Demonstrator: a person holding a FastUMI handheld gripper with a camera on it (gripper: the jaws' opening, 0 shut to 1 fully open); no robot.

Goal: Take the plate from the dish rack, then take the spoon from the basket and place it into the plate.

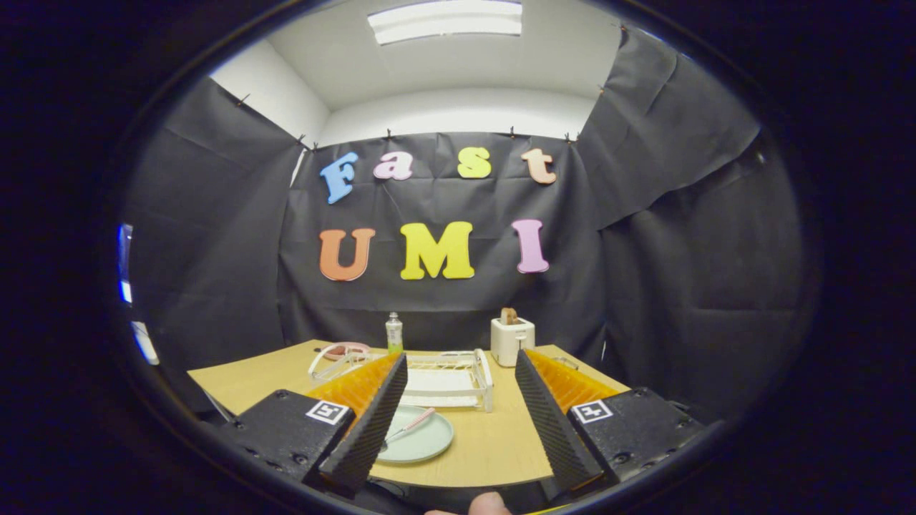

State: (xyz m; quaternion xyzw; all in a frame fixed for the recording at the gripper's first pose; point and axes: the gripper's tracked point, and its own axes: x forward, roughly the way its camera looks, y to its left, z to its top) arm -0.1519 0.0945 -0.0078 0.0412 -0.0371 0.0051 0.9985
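One plate (418, 436) lies flat on the bench (494, 436), between the gripper's fingers and close to the left one, which covers its near-left rim. One spoon (409, 426) rests in it, handle slanting up and away toward the rack. The gripper (461, 372) is released, its fingers spread wide with nothing between them but bare wood, and it hangs above the near edge of the bench. Just beyond the plate stands one dish rack (458, 375), its near rail close to the plate's far rim. Past the rack on the left sits one basket (343, 350) and one small bottle (393, 332); past it on the right stands one toaster (512, 340) with something sticking up from its slot. The widest open stretch of bench runs ahead of the right finger, from the plate across to the right edge.
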